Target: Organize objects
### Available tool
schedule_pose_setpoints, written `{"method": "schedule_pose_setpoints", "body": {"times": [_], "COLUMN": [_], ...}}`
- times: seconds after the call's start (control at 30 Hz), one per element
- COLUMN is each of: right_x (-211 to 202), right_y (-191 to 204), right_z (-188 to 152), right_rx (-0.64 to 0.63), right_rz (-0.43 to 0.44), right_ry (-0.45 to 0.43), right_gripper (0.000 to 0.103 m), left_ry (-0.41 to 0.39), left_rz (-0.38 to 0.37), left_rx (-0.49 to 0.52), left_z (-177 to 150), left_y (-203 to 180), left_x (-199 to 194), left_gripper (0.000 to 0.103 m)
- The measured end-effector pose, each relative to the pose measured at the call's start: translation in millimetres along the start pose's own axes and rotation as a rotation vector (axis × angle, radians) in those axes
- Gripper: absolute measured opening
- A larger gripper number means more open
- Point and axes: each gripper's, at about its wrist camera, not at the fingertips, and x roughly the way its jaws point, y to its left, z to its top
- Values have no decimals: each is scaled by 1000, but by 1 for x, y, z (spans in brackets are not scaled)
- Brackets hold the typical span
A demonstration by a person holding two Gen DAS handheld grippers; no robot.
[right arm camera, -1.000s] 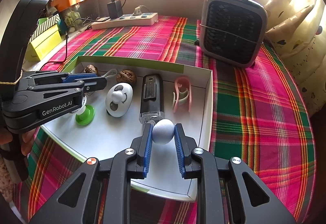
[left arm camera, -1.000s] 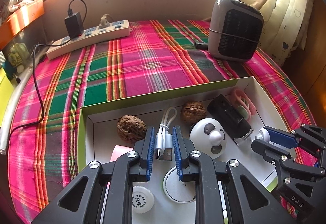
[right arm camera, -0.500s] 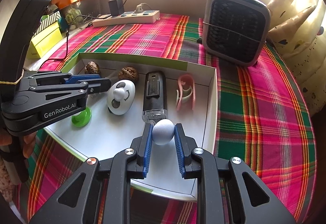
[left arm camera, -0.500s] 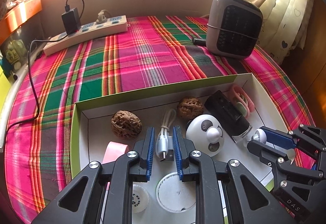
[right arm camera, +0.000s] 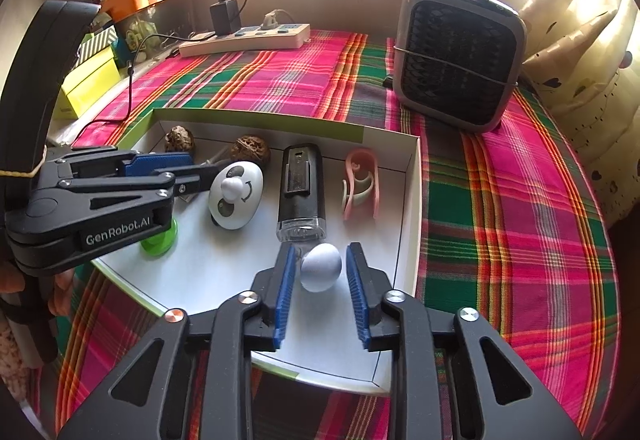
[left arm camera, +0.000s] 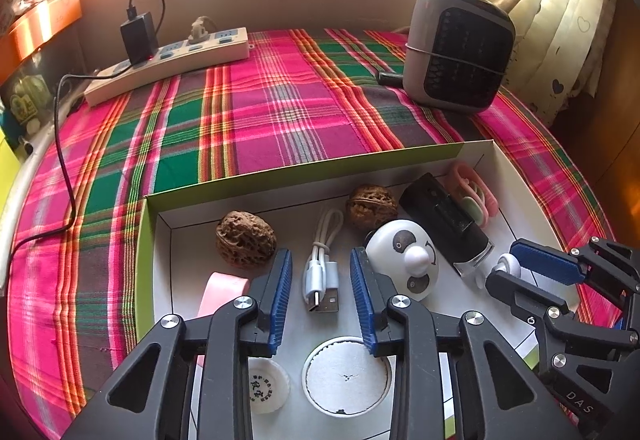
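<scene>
White cardboard tray (left arm camera: 516, 176) with green outer walls sits on a pink, green and orange plaid cloth (left arm camera: 256, 112), seen first from the left wrist. The left gripper (left arm camera: 321, 280) points down into the tray; its jaws are opening, and its blue ribbed pads (left arm camera: 281, 292) stand clear on either side of a coiled white USB cable (left arm camera: 322, 272) lying on the tray floor, not pressed. At 10 o'clock of the cable lies a brown wrinkled walnut (left arm camera: 245, 242); at 1 o'clock, a second walnut (left arm camera: 372, 206). A white egg-shaped panda toy (left arm camera: 404, 260) is just beside the right pad at 3 o'clock. Further right lie a black rectangular device with a clear end (left arm camera: 448, 216) and a pink-and-green clip (left arm camera: 476, 188). Near the bottom edge are a white round disc (left arm camera: 346, 376) and a small white printed cap (left arm camera: 264, 386). The right gripper (left arm camera: 516, 268) enters from 4 o'clock.

From the right wrist, the right gripper (right arm camera: 320, 272) hangs over the near right part of the tray (right arm camera: 412, 200). Its jaws are opening; a pale blue-white egg-shaped ball (right arm camera: 321, 266) rests on the tray floor between the pads, with a gap on each side. The black device (right arm camera: 301, 188) lies at 12 o'clock of the ball, nearly touching it. The left gripper (right arm camera: 192, 176) reaches in from 9 o'clock, above a green round cap (right arm camera: 160, 240). A grey square fan heater (right arm camera: 460, 56) stands at 1 o'clock outside the tray, and a beige power strip (right arm camera: 248, 40) lies at 11 o'clock.
</scene>
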Motion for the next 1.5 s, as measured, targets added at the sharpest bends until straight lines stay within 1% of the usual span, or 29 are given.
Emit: {"method": "schedule_pose_setpoints", "body": {"times": [0.23,0.3,0.33,0.53,0.8,0.97,1.07,1.2,1.43,1.47,1.5], "right_x": [-2,-3,-4,-10,-20,-29,-33,-38,-50,-51,-52], "right_y": [1,2,2,5,8,13,15,18,24,25,26], "right_z": [0,0,-1,-2,-4,-7,-10,-14,-22,-23,-24], "right_rx": [3,3,4,9,23,33,39,51,56,54,49], "right_rz": [-4,-6,-9,-10,-13,-9,-6,2,6,3,-5], "right_ry": [-3,-8,-11,-21,-38,-56,-61,-70,-92,-94,-97], "right_gripper": [30,36,36,37,38,38,40,41,42,42,45], "left_ry": [-6,-10,-11,-31,-69,-97,-112,-123,-136,-136,-134], "left_rz": [0,-2,-2,-1,26,35,47,46,94,98,98], "left_rx": [-1,0,0,3,-3,-12,-20,-36,-59,-61,-64], "left_z": [0,-1,-1,-4,-14,-23,-30,-39,-60,-62,-64], "left_y": [-1,-1,-1,-3,-7,-9,-9,-9,-9,-9,-9], "left_x": [-2,-4,-6,-19,-43,-59,-69,-79,-90,-90,-90], "left_gripper": [28,28,28,29,29,29,29,29,29,29,29]}}
